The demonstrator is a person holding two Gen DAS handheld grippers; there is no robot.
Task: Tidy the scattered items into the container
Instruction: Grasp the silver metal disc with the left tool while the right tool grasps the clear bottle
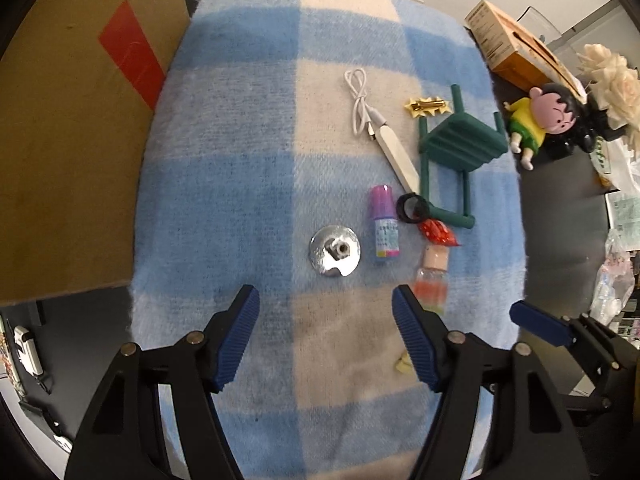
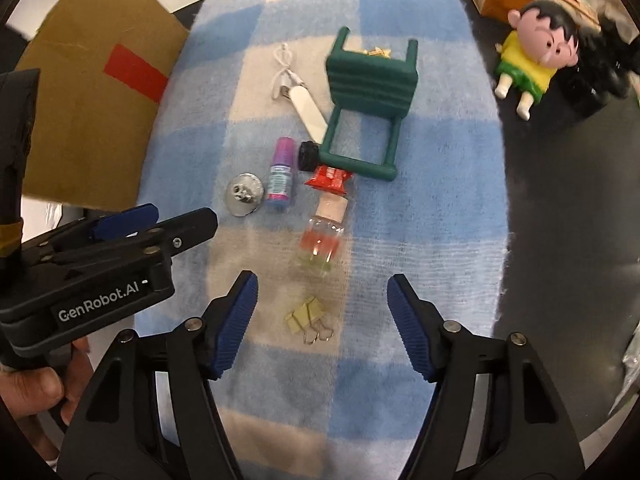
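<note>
Hovering over the checked blanket (image 1: 248,184), my left gripper (image 1: 326,326) and right gripper (image 2: 322,312) both stand partly open and hold nothing. Scattered items lie mid-blanket: metal disc (image 1: 335,251), purple bottle (image 1: 383,222), clear bottle (image 2: 322,240), yellow clips (image 2: 306,316) nearest. At far left stands the cardboard box (image 1: 72,140).

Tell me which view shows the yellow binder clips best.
The right wrist view: the binder clips lie whole between its open fingers. The left wrist view shows only a yellow sliver behind a finger.
</note>
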